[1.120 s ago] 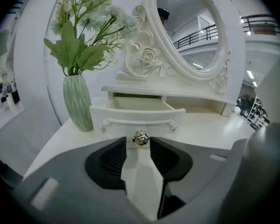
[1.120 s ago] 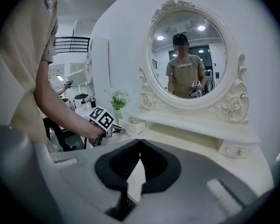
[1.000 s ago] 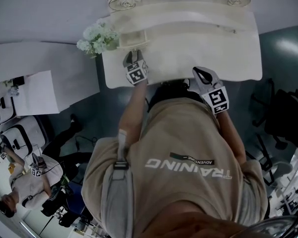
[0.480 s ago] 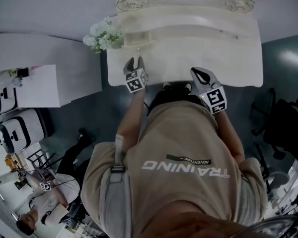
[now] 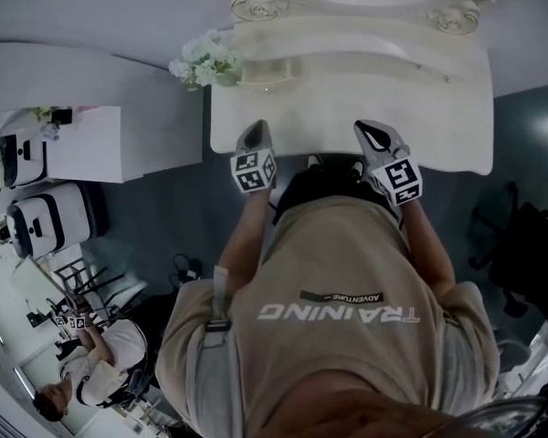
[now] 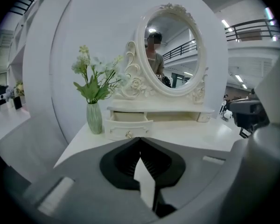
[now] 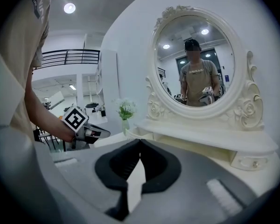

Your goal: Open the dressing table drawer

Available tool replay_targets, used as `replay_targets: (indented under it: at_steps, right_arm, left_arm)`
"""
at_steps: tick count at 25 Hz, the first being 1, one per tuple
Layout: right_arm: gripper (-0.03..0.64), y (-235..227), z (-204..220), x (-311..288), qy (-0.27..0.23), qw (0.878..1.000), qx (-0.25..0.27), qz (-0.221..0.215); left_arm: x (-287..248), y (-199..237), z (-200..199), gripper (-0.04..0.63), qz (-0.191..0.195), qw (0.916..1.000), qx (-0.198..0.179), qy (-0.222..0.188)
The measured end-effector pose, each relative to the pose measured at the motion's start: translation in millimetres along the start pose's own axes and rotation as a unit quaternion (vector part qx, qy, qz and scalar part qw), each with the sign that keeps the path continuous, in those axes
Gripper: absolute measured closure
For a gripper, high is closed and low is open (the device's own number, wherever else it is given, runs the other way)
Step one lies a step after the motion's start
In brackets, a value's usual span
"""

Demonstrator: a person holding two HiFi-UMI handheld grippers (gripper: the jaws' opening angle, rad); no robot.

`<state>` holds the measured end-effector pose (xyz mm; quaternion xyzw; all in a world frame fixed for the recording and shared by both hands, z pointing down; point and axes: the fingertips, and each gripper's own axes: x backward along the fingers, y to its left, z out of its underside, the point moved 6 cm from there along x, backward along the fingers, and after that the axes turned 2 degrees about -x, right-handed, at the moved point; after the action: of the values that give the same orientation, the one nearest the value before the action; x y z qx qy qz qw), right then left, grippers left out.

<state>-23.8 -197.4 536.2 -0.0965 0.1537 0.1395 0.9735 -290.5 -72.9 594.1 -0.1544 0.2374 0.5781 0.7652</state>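
Drawer (image 6: 129, 125) on the left side of the dressing table (image 5: 438, 117) stands pulled out from its slot, its round knob (image 6: 129, 134) facing us and its front just beside the green vase (image 6: 94, 118) of pale flowers. We see the left gripper (image 6: 140, 138) over the table's near edge, apart from the drawer, its jaws pressed together at the tips with nothing between them. We find the right gripper (image 7: 140, 140) much the same (tips meeting, nothing caught), held over the near edge further to the right, well apart from the left one. Behind the drawer rises the oval mirror (image 6: 170, 50) in its carved white frame. Under the shelf at the far right sits a second small drawer (image 7: 252, 162), which is closed. The person (image 5: 347, 299), in a beige shirt, stands right at the table.
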Motion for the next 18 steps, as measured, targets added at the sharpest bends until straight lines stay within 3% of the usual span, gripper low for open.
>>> replay_targets:
  at_steps: [8,18]
  right_arm:
    - [0.614,-2,-25,4,-0.031,0.999,-0.017,0.024]
    - [0.614,16,-55,7,-0.068,0.996,-0.031,0.053]
  left_arm:
    - [36,-20,-35,0.588,0.051,0.9973,-0.030,-0.043]
    - [54,-12,-75,0.588,0.077,0.9902,-0.038,-0.110]
